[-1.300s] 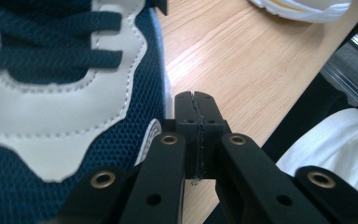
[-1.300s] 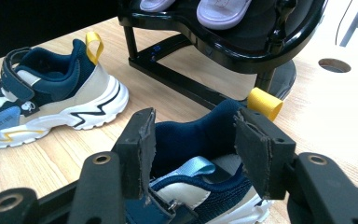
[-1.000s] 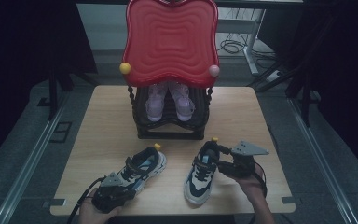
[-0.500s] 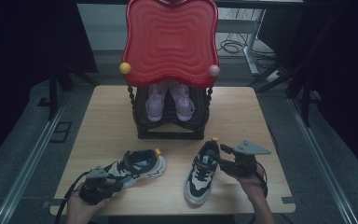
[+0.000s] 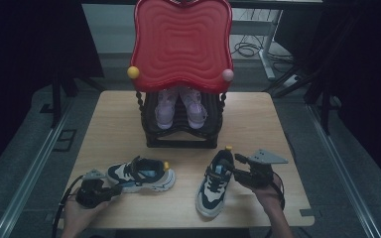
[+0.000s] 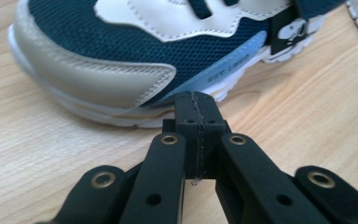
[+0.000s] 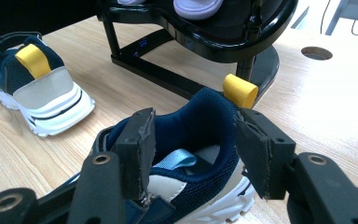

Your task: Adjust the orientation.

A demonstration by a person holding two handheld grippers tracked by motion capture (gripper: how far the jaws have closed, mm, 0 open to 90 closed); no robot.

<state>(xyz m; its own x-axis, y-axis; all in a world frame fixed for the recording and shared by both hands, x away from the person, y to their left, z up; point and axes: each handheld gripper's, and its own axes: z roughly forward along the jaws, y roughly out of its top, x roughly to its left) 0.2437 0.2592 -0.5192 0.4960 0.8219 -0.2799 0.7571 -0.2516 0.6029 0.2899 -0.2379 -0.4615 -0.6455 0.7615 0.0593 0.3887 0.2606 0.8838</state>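
Observation:
Two navy, white and grey sneakers lie on the wooden table point(image 5: 114, 129). The left sneaker point(image 5: 141, 174) point(image 6: 135, 51) lies crosswise, toe to the left, yellow heel tab to the right. My left gripper point(image 5: 115, 189) point(image 6: 196, 100) is shut with nothing in it, its tips against the sole edge near the toe. The right sneaker point(image 5: 216, 184) point(image 7: 200, 126) points its toe at the front edge. My right gripper point(image 5: 231, 166) point(image 7: 191, 140) is open, one jaw on each side of that sneaker's heel collar, below its yellow tab point(image 7: 240, 89).
A black shoe rack point(image 5: 181, 134) point(image 7: 205, 39) stands at mid-table with a pair of purple shoes point(image 5: 178, 106) on it. A red wavy panel point(image 5: 181, 44) tops it, with a yellow ball point(image 5: 133, 72) and a pink ball point(image 5: 227, 75). Bare wood lies either side.
My left gripper has moved left and farther onto the table, ending at the left sneaker's toe. That sneaker has turned to lie more crosswise. The right gripper and its sneaker have barely moved.

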